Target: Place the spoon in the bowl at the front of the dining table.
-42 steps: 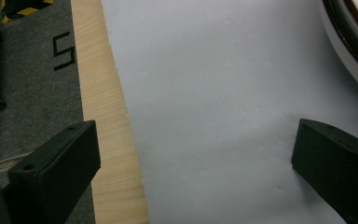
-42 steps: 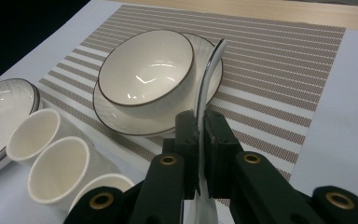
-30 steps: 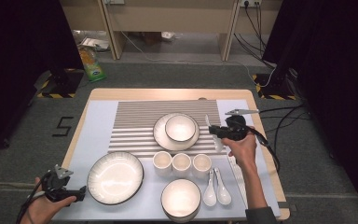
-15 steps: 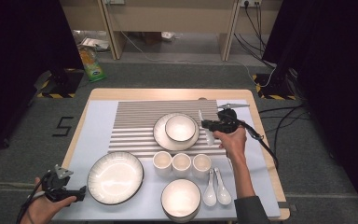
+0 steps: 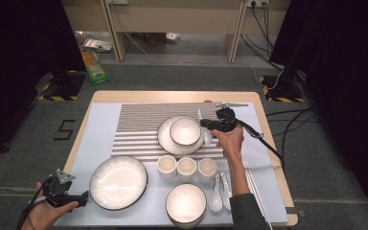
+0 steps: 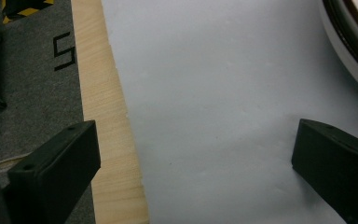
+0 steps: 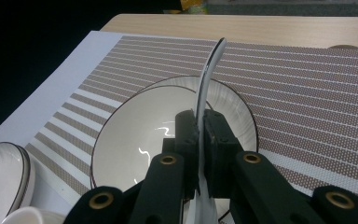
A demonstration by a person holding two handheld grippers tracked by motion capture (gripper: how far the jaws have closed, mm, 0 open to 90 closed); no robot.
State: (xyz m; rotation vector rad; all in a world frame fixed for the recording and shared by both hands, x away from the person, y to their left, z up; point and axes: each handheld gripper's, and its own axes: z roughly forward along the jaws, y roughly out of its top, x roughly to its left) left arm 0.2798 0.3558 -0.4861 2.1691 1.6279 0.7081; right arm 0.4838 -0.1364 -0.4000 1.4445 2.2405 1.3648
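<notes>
My right gripper (image 5: 208, 126) (image 7: 199, 127) is shut on a white ceramic spoon (image 7: 209, 70), gripping it edge-on so the handle rises past the jaws. It holds the spoon (image 5: 206, 136) just right of a white bowl (image 5: 185, 131) (image 7: 135, 140) that sits on a dark-rimmed plate (image 5: 165, 140) on the striped mat (image 5: 141, 125). My left gripper (image 5: 80, 199) (image 6: 193, 161) stands open, nothing between its jaws, over the pale blue cloth (image 6: 223, 93) at the table's front left corner, beside a large plate (image 5: 119, 182) (image 6: 352, 35).
Three small cups (image 5: 187, 167) stand in a row mid-table. In front of them are a second bowl (image 5: 186, 203), two white spoons (image 5: 220, 194) and chopsticks (image 5: 253, 184). The wooden table edge (image 6: 105, 121) runs by my left gripper.
My right gripper has carried the spoon left and slightly farther back, up against the bowl on the plate. The left gripper has stayed put.
</notes>
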